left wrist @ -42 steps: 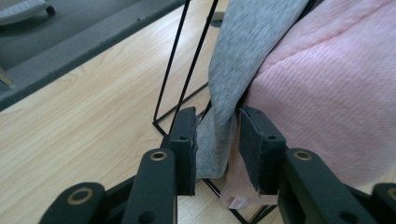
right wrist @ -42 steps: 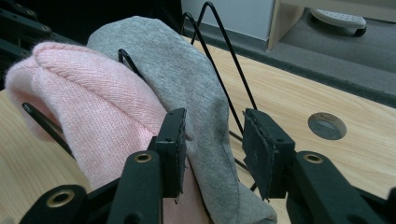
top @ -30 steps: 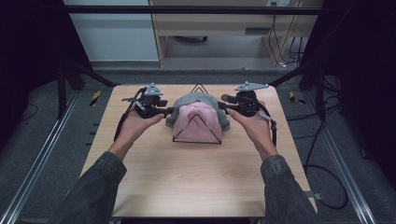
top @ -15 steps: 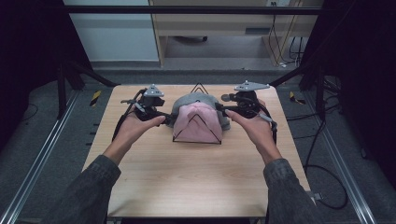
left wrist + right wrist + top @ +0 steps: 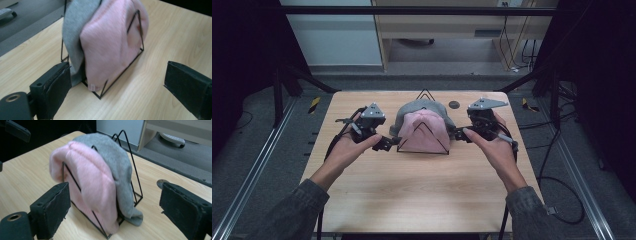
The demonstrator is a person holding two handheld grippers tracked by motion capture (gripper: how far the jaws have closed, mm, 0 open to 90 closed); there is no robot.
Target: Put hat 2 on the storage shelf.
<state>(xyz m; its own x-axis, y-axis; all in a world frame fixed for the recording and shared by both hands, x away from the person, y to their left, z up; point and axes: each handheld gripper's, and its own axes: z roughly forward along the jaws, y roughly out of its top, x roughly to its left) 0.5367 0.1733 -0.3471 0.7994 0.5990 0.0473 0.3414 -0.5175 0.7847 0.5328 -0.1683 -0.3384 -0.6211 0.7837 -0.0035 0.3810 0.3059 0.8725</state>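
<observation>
Pink knit hat (image 5: 424, 132) hangs draped over a black wire rack (image 5: 423, 146) near the far middle of the wooden surface (image 5: 422, 190), with a grey knit hat (image 5: 412, 109) draped on the same rack directly behind it.

Handling, as judged: both hats are soft, light and limp. They will sag and fold when lifted and may drag on the wire. The rack is light and could slide or tip. Take hold at the lower hem on each side, where the knit hangs free of the wire.

Left tool (image 5: 387, 143): released. Its jaws have just been opening and nothing lies between them. It sits just beside the rack's left lower corner, apart from the pink hat.

Right tool (image 5: 459, 134): released. Its jaws have also just been opening, with nothing between them. It sits just beside the rack's right side, clear of the fabric.

A small dark disc (image 5: 454, 104) lies on the surface behind the right tool.
</observation>
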